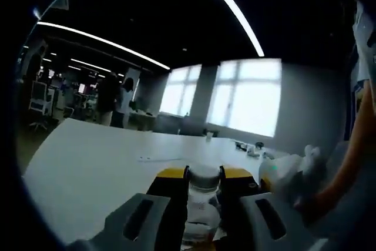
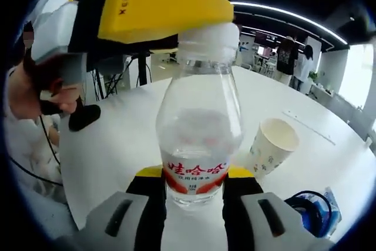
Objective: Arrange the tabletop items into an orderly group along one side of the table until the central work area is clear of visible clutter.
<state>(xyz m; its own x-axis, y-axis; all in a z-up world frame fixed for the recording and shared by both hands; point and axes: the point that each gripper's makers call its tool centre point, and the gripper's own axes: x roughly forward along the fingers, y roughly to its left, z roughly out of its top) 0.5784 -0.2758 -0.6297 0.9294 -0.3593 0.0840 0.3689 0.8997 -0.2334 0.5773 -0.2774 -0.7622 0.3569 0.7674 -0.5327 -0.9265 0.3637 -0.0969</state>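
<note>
Water bottle (image 2: 198,127) upright, raised over white table (image 2: 117,139), body clamped between right gripper (image 2: 195,195) jaws, cap pinched by left gripper (image 2: 194,30) from above. Paper cup (image 2: 271,145) and blue cable (image 2: 308,210) just beside. Risk: opposing pulls twisting cap loose, spilling; swing toppling cup.

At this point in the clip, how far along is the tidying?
Nothing looks grouped yet. In hand: the water bottle, its body between the right gripper jaws, its cap under the left gripper. Still loose on the table: the paper cup and a blue item.
</note>
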